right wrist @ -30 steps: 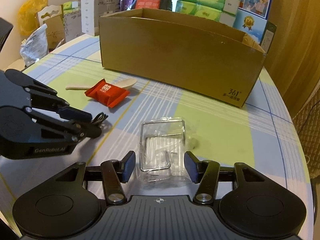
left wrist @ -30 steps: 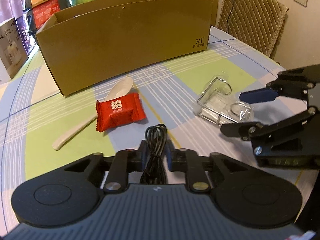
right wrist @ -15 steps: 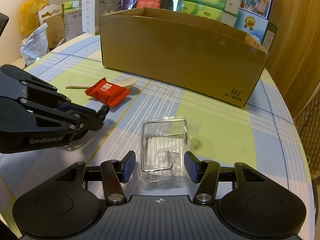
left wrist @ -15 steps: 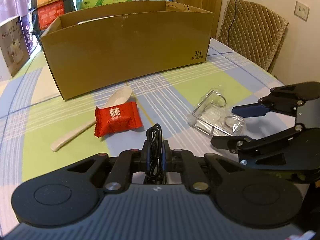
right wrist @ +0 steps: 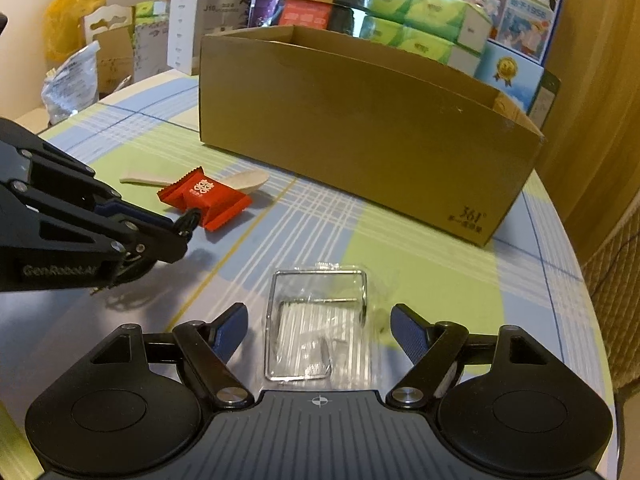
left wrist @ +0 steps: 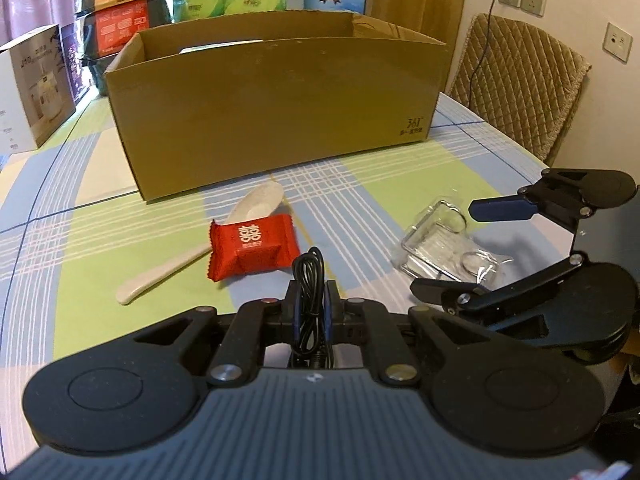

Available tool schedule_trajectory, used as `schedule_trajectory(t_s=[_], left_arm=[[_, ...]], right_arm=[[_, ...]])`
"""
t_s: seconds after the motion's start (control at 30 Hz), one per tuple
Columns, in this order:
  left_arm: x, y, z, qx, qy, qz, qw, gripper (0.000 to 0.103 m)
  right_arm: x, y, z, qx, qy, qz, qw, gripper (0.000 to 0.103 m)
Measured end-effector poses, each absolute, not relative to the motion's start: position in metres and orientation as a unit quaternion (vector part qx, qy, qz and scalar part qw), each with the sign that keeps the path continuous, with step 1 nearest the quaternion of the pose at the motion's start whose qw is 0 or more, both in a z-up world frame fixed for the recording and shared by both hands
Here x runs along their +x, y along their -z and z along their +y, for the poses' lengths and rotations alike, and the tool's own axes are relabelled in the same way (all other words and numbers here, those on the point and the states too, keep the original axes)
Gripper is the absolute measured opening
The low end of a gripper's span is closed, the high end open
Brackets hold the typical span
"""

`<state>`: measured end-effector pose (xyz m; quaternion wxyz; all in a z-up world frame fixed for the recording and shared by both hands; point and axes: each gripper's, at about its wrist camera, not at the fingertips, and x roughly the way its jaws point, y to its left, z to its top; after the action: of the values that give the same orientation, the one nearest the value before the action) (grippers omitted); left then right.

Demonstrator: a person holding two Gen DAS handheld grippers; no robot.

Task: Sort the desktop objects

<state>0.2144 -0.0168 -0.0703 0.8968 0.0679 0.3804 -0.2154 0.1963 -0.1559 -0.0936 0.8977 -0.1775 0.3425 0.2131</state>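
Holding stock, item by item. Left gripper (left wrist: 311, 312): lower centre of the left wrist view, jaws clamped together on a bundled black cable (left wrist: 309, 276), whose loop stands up above the blue pads; the narrow pinch suits a thin, floppy bundle, and the cable appears to be clear of the tabletop (left wrist: 80, 280), though contact beneath is hidden. Right gripper (right wrist: 320, 334): lower centre of the right wrist view, jaws spread wide apart to either side of a clear plastic packet (right wrist: 316, 328) with a wire-edged frame, not touching it; the wide stance looks chosen to span the packet's full width before closing. Packet lies flat on the tabletop, lower right of centre in the left wrist view. Red candy wrapper (left wrist: 252, 246): centre of the left wrist view, resting across the handle of a pale spoon (left wrist: 208, 248), the two touching; both untouched and just ahead of the left gripper. Cardboard box (left wrist: 276, 108): open-topped, upper centre of both views, standing well behind the loose items; judged the likely destination, its open top allowing a drop from above. Contents of the box mostly hidden. Tissue packs (right wrist: 424, 16) and cartons stacked behind it, upper frame, not part of the sort as far as can be judged. Quilted chair (left wrist: 520, 84): upper right, beside the tabletop.
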Motion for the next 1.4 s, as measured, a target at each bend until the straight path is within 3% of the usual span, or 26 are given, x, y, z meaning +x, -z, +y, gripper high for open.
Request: schedule_trajectory(t_s=[0.27,0.4,1.4], left_arm=[[0.214,0.071,-0.017,0.066,0.214,0.383,0.896,0.008],[0.215,0.071,-0.016,0.067,0.210,0.384,0.897,0.008],[0.199,0.061,-0.012,0.025,0.186,0.388,0.902,0.008]], right_arm=[[0.206,0.098,-0.152,-0.181,-0.213,0.344,0.896,0.070],[0.208,0.099,-0.149,-0.182,-0.218,0.342,0.896,0.050],[0.172,0.067,-0.173,-0.100,-0.184,0.325,0.922,0.049]])
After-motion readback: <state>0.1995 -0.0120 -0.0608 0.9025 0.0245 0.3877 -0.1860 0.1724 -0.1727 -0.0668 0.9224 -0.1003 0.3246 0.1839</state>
